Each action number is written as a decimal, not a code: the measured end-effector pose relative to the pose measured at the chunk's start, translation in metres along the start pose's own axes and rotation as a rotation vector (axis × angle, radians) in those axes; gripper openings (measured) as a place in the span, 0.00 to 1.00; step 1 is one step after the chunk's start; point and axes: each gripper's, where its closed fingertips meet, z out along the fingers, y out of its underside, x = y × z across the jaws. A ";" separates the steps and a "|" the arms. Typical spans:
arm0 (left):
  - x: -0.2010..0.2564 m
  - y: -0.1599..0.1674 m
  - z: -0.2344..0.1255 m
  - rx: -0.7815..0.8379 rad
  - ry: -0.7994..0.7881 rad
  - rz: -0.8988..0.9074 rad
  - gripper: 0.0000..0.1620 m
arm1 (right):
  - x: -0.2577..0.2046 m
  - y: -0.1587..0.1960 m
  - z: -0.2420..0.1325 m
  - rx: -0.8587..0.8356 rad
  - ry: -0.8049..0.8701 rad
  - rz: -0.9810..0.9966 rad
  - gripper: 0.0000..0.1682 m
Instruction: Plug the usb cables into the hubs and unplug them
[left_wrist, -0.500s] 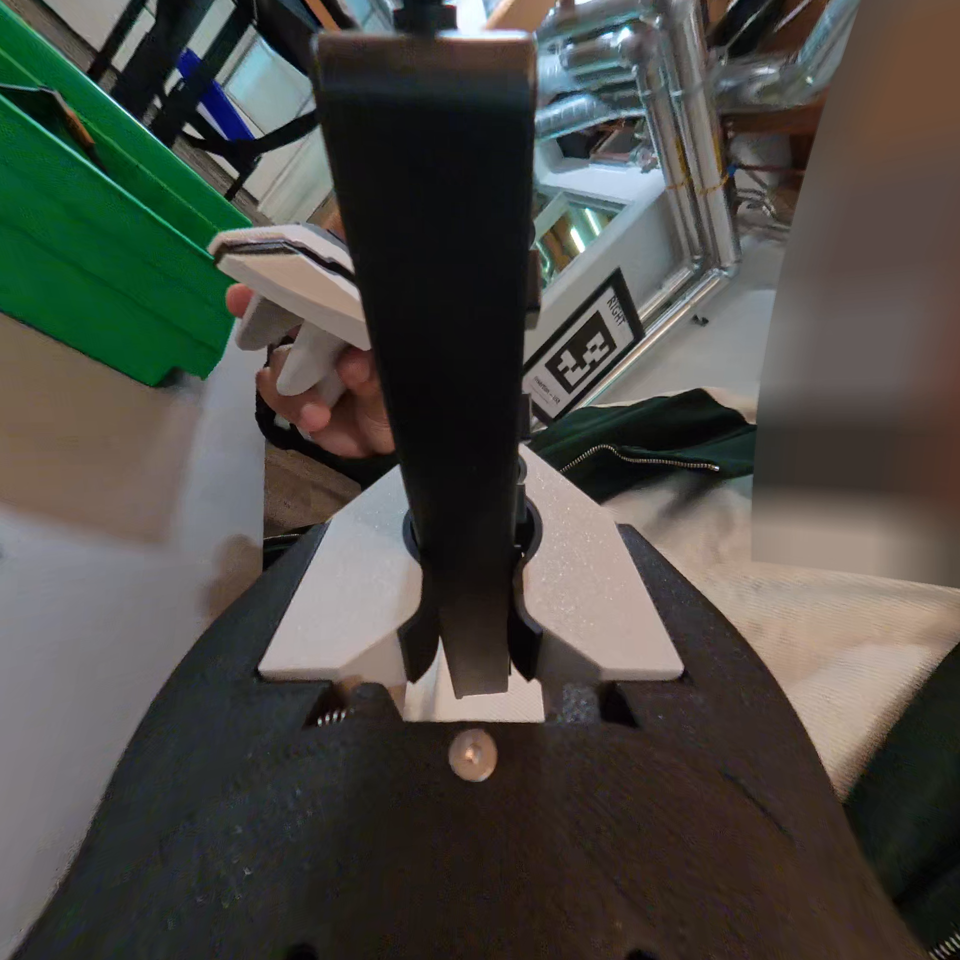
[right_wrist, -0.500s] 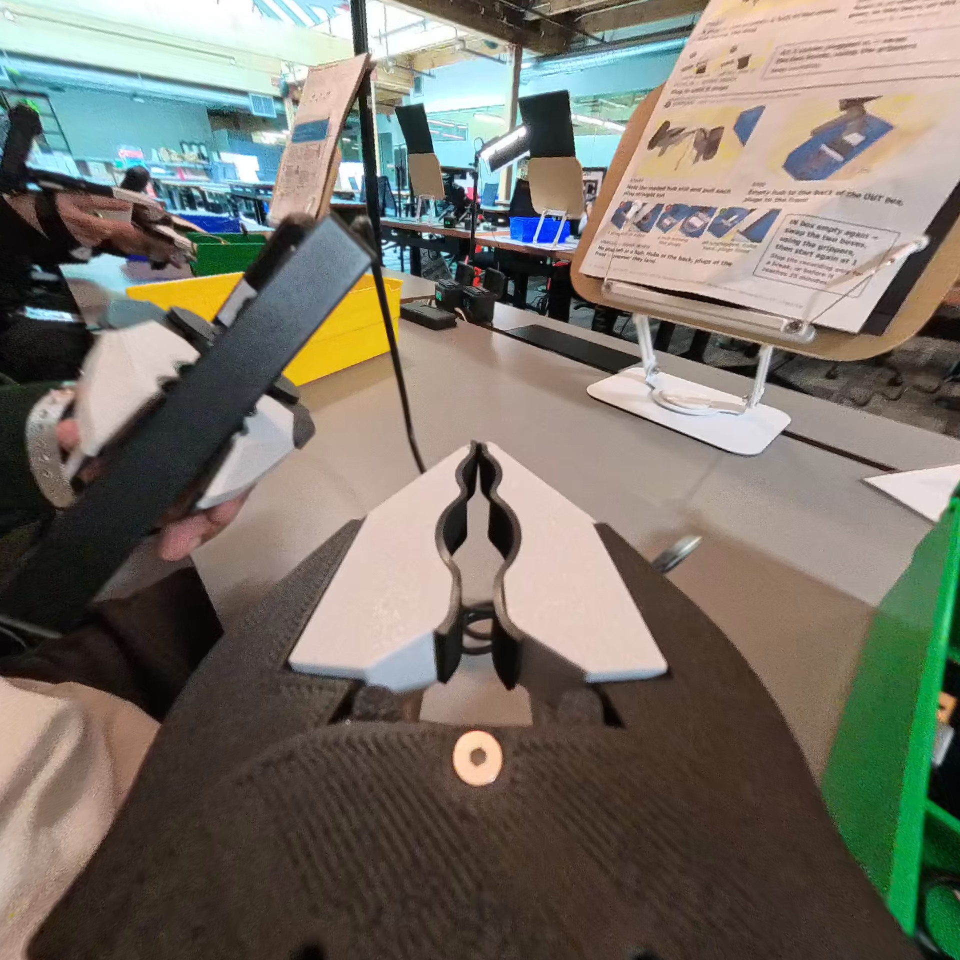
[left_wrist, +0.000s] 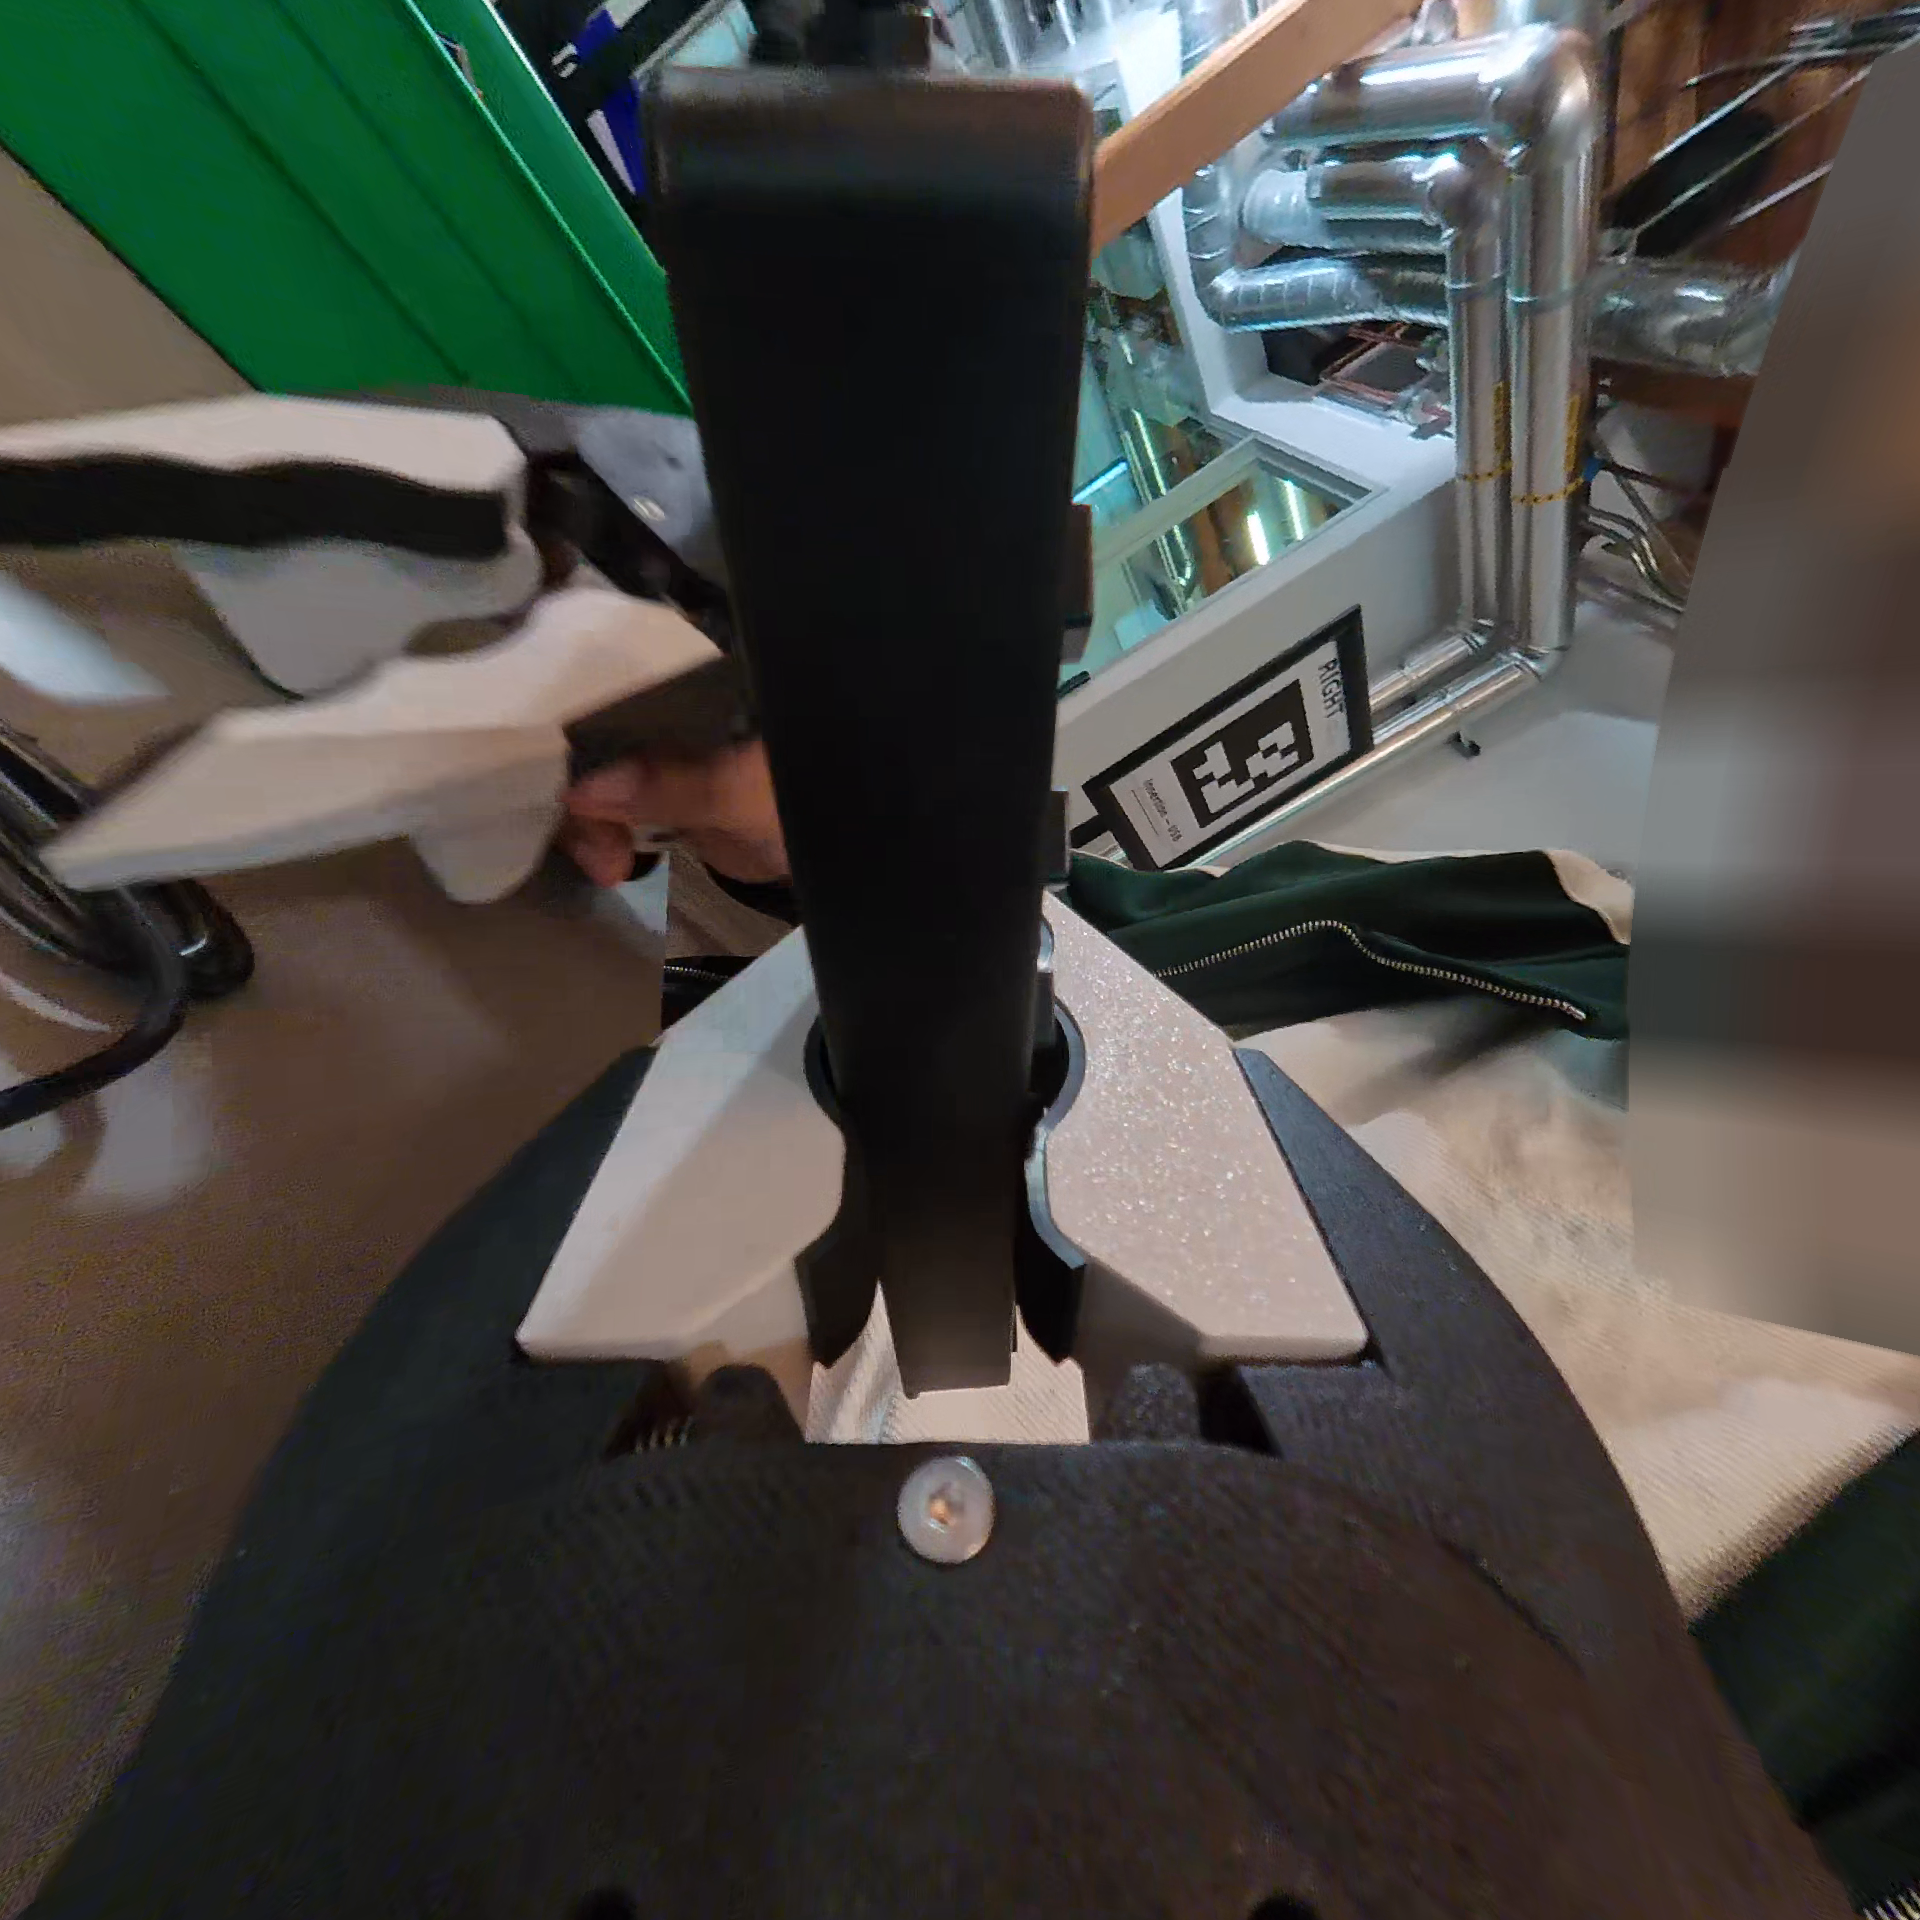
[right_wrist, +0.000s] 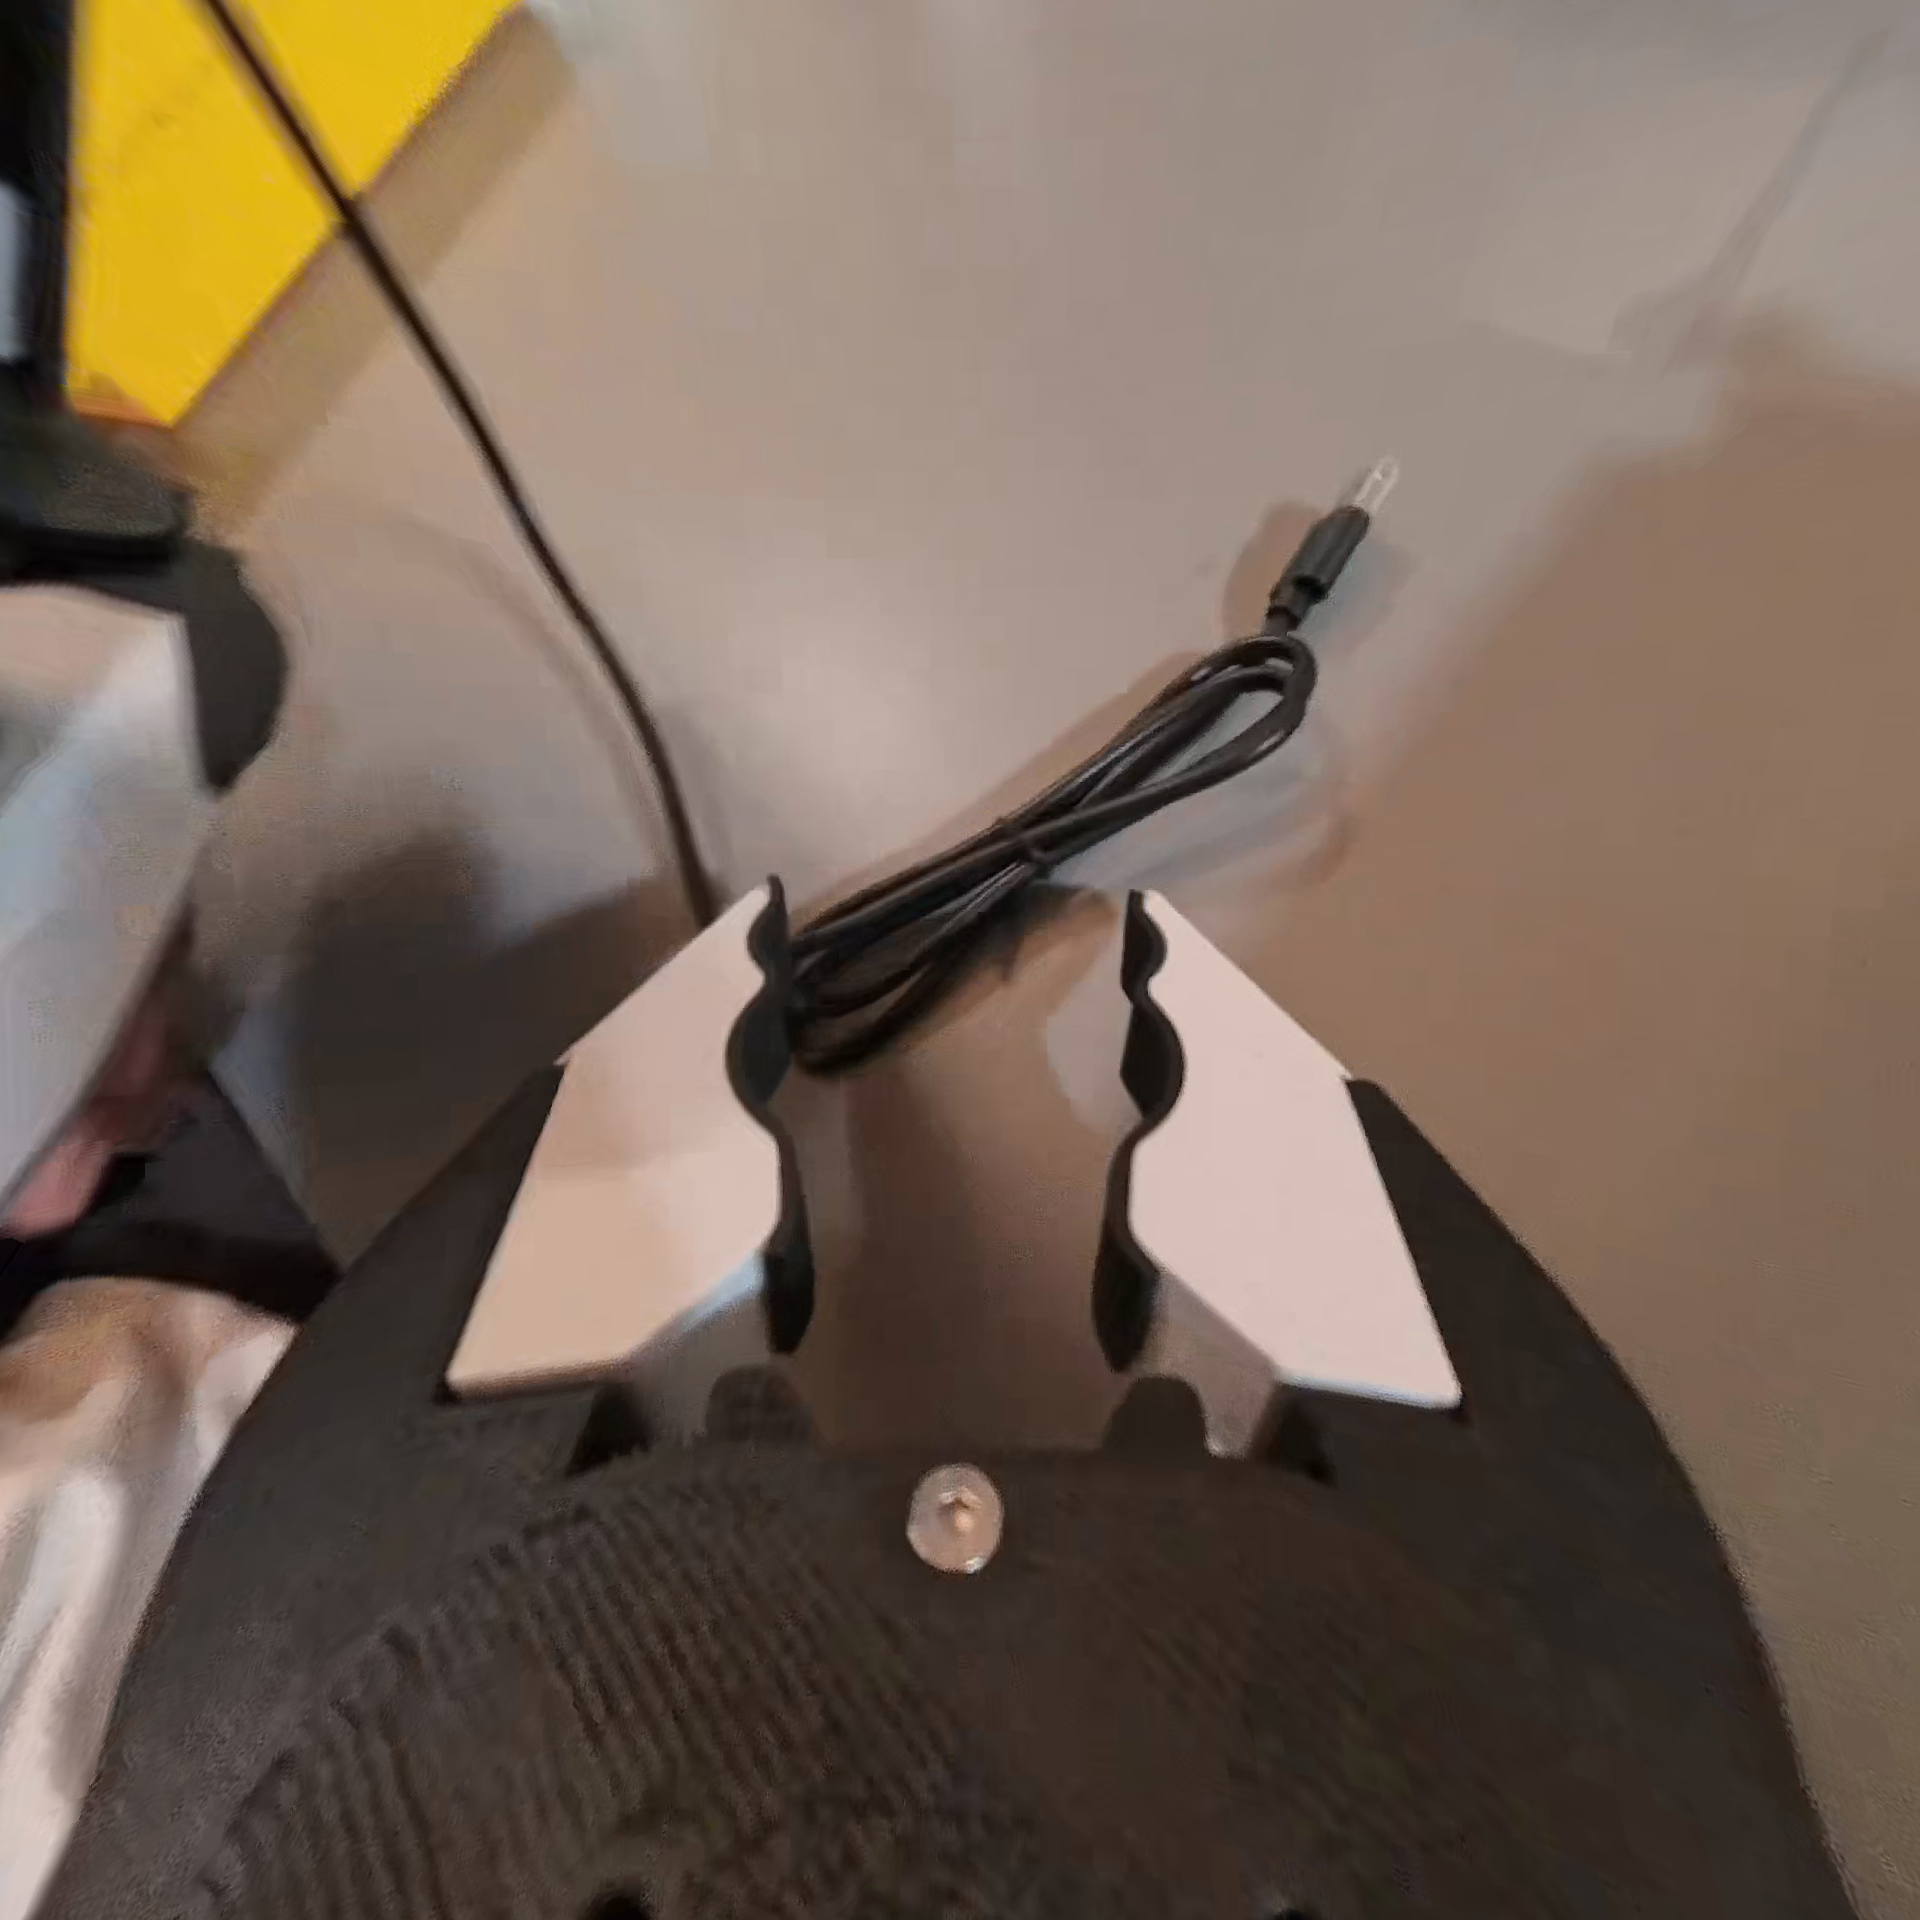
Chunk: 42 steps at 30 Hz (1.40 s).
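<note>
Right gripper (right_wrist: 951, 997) has tipped down toward the table (right_wrist: 1039, 364) and spread wide; half a second ago it was closed and level. The bundled cable (right_wrist: 1049, 842) lies just past its tips, near the left finger. Left gripper (left_wrist: 940, 1070) is clamped on the black hub (left_wrist: 883, 520).

One hub (left_wrist: 883, 623), one coiled USB cable (right_wrist: 1049, 831), two grippers (right_wrist: 951, 1039).
</note>
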 end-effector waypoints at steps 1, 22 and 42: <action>0.000 0.001 0.000 -0.003 0.004 0.003 0.12 | 0.005 -0.006 0.006 0.004 -0.006 0.031 0.41; -0.063 -0.003 -0.025 0.017 -0.366 0.124 0.13 | -0.079 -0.077 -0.048 0.426 -0.718 0.074 0.05; -0.045 -0.007 -0.020 0.050 -0.271 0.204 0.23 | -0.102 -0.069 -0.041 0.325 -0.707 -0.028 0.15</action>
